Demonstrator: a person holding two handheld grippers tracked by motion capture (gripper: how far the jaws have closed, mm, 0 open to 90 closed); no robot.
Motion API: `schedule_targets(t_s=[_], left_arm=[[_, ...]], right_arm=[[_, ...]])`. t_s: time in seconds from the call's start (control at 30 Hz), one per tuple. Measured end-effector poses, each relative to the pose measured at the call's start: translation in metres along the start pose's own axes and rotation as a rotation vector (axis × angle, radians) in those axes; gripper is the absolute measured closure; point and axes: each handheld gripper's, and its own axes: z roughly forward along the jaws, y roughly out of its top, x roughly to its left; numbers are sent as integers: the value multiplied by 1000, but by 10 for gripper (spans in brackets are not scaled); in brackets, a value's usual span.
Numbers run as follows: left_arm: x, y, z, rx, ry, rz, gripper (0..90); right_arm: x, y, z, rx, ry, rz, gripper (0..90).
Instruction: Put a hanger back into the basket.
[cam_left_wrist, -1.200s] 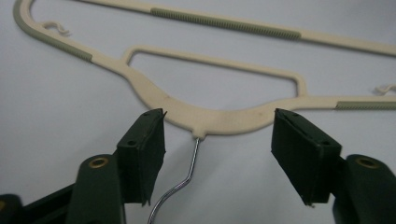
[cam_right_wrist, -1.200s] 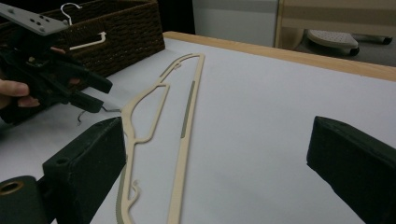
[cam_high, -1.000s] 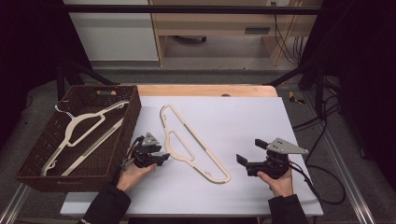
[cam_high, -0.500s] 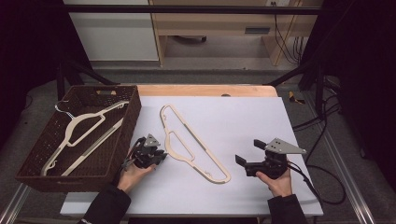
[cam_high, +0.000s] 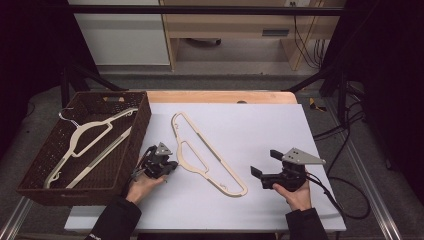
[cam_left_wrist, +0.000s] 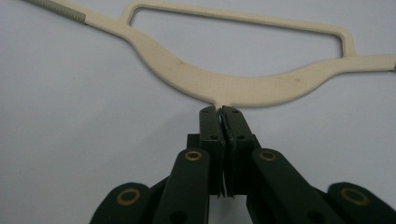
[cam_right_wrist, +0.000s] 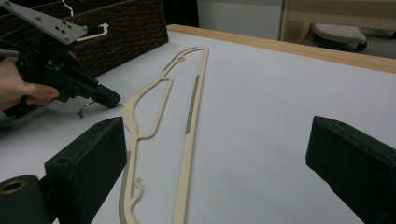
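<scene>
A cream plastic hanger (cam_high: 178, 145) lies flat on the white table, running from back left to front right. My left gripper (cam_high: 172, 167) sits at its left side, by the neck. In the left gripper view the jaws (cam_left_wrist: 222, 112) have just been closing and now stand shut on the thin metal hook stem, right under the hanger's (cam_left_wrist: 243, 88) curved body. The right gripper view shows that gripper (cam_right_wrist: 109, 99) with the hook's wire curl below it. My right gripper (cam_high: 257, 175) rests at the front right, open, its jaws wide apart (cam_right_wrist: 219, 154) and pointed along the hanger (cam_right_wrist: 189, 121).
A dark wicker basket (cam_high: 142, 120) stands at the table's left edge and holds another cream hanger (cam_high: 87, 137). A wooden strip (cam_high: 220, 96) borders the table's far side. Cables trail off the right edge.
My left gripper's jaws have drawn together at the hanger's neck. Both hands and the hanger have stayed in place.
</scene>
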Motion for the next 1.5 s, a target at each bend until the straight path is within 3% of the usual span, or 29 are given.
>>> schedule_targets(t_s=[0.13, 0.4, 0.93, 1.27, 1.5], left_arm=[[0, 0, 0, 0, 0, -6, 879], [-4, 3, -5, 4, 0, 39, 885], [-15, 14, -26, 9, 2, 48, 888], [-22, 21, -38, -7, 22, 69, 888], [-25, 24, -42, -16, 24, 70, 888]], right_arm=[[0, -1, 2, 6, 6, -7, 57], [7, 2, 17, 32, 38, -21, 69], [53, 23, 69, 59, 148, -76, 123], [77, 24, 104, 110, 174, -111, 137], [89, 19, 127, 164, 166, -146, 160]])
